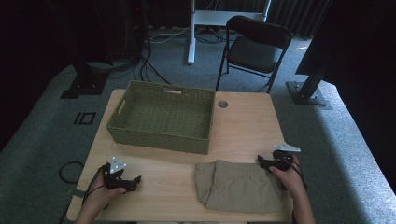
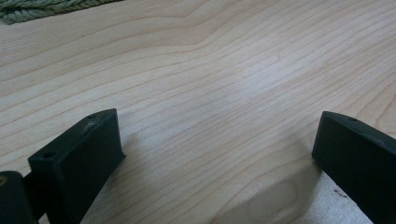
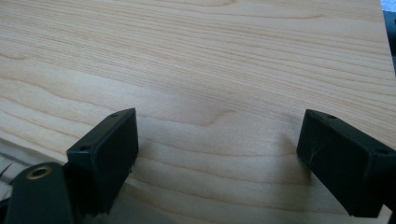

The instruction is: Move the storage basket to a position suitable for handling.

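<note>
While khaki shorts (image 1: 240, 185) lie folded at table's (image 1: 243, 126) near edge, woven basket (image 1: 163, 115) beyond sits empty: nothing begun. Left gripper (image 1: 136, 179), right gripper (image 1: 259, 160) (just beside shorts) both gape wide, holding nothing.

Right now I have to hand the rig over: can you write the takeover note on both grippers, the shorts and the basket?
Left gripper: open, nothing between its fingers, low over bare table at the near left.
Right gripper: open, empty, at the top right corner of the khaki shorts.
The shorts lie folded on the near right of the table, not gripped.
Green woven basket: at the far left of the table, nothing in it.
Done: nothing moved into the basket.
Left, probably: grip the shorts and put them in the basket.
</note>
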`<state>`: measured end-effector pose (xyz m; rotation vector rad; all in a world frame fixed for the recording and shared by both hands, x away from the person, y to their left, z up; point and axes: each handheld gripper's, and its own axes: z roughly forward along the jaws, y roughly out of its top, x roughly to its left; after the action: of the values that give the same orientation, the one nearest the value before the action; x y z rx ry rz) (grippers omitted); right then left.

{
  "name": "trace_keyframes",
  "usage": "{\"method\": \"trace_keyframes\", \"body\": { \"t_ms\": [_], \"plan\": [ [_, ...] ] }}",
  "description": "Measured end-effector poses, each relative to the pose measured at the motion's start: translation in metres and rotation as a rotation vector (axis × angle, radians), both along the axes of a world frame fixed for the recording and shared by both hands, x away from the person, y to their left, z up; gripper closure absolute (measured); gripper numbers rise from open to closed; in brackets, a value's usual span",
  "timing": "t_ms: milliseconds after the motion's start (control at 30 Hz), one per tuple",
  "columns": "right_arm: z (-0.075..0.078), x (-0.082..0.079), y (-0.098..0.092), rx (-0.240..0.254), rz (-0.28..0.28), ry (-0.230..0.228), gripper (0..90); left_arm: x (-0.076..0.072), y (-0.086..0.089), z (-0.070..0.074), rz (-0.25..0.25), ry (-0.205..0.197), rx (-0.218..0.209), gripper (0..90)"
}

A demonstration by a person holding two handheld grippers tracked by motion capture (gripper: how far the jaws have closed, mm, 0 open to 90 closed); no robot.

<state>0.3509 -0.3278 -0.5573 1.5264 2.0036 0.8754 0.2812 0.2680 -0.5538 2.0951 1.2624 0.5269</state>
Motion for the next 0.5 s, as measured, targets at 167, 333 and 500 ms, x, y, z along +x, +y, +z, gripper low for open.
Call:
{"method": "trace_keyframes", "body": {
  "t_ms": [167,333,500],
  "plan": [
    [0.000,0.000,0.000,-0.001,0.005,0.000,12.1,0.000,0.002,0.000,-0.015,0.002,-0.009,2.3],
    [0.000,0.001,0.001,-0.002,0.001,-0.001,12.1,0.001,0.008,0.001,-0.032,0.008,-0.025,2.4],
    [0.001,0.002,-0.001,0.008,0.004,0.009,12.0,0.004,0.015,0.003,-0.023,0.018,-0.021,2.4]
  ]
}}
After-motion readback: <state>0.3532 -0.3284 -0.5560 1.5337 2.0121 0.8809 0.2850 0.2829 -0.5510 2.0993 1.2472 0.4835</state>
